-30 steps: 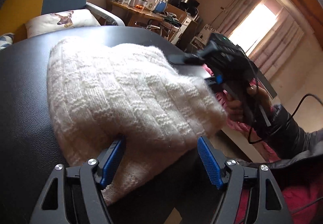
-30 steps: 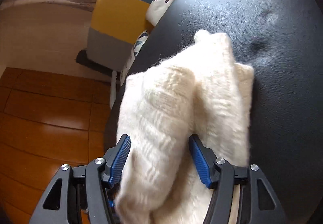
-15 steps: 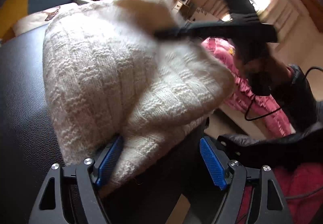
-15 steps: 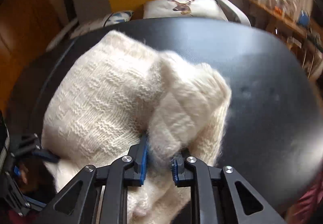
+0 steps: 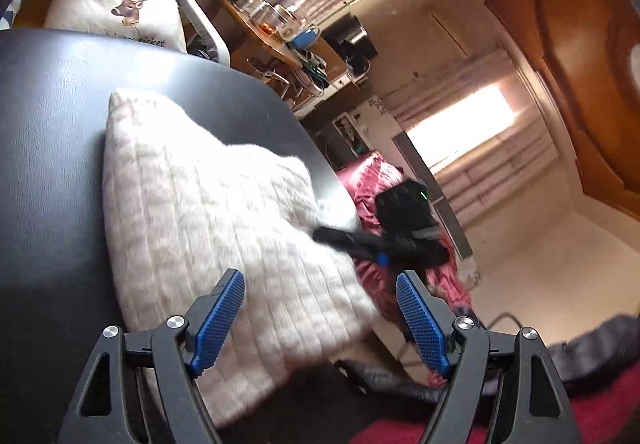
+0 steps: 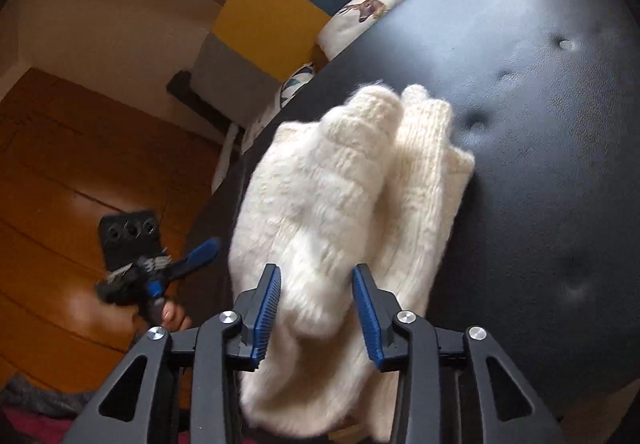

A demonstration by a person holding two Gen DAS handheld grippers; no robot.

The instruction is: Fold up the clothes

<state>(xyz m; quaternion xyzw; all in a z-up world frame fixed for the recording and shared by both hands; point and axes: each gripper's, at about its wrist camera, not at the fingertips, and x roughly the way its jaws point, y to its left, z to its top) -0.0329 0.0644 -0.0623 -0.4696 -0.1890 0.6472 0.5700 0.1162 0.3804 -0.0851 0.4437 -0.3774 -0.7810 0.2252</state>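
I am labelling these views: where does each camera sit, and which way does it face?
Left wrist: on the left gripper, facing across the white sweater on the black table toward the room; right gripper shows.
Right wrist: on the right gripper, facing down along the sweater; left gripper and a hand show.
Shared: sweater, table, deer pillow.

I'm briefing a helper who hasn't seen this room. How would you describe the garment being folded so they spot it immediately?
Find the big black padded surface in front of the colour-block chair. Near its edge lies a cream chunky-knit sweater, folded into a thick bundle. It is the only white, fuzzy thing on the dark surface; the deer-print cushion sits behind, off it.
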